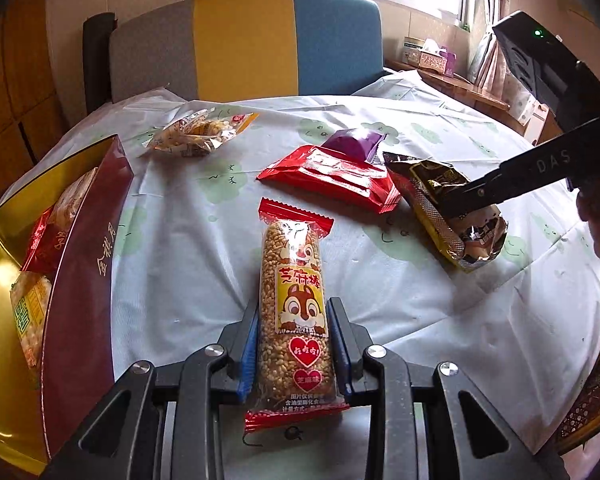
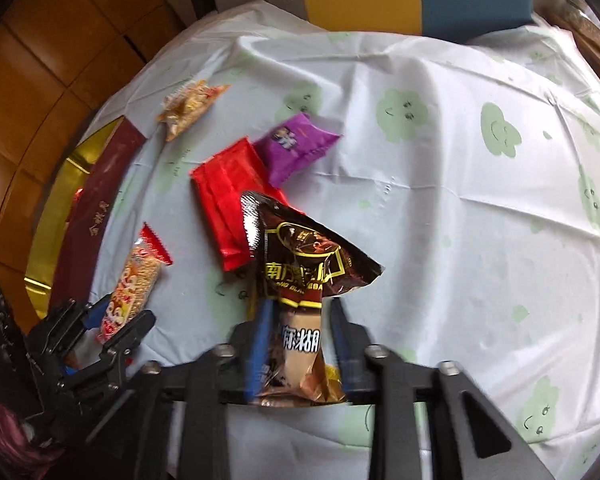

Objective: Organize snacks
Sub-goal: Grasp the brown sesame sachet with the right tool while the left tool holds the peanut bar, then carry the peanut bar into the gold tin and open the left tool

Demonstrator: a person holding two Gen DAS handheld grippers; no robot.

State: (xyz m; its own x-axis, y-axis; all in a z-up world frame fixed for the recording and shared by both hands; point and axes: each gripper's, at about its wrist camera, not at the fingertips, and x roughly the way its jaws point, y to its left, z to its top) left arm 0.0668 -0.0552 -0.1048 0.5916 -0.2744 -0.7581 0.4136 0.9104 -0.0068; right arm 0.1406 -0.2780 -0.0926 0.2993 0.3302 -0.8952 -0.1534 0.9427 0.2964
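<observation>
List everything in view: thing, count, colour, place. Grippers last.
Sesame stick: one, golden grains in clear wrap with red ends, between the left gripper's fingers.
Brown snack bag: one, dark brown and gold, between the right gripper's fingers.
Red packet: one, red, lying mid-table.
Purple packet: one, purple, just behind the red packet, partly overlapped by it.
Yellow snack pack: one, clear and orange-yellow, far left of the table.
Gift box: one, maroon outside and gold inside, at the table's left edge, snacks already in it.
Tablecloth: one, white with green cloud faces.
Chair: one, grey, yellow and blue, behind the table.
Tissue box: one, on the sill.
Left gripper: black, blue pads.
Right gripper: black, blue pads.
</observation>
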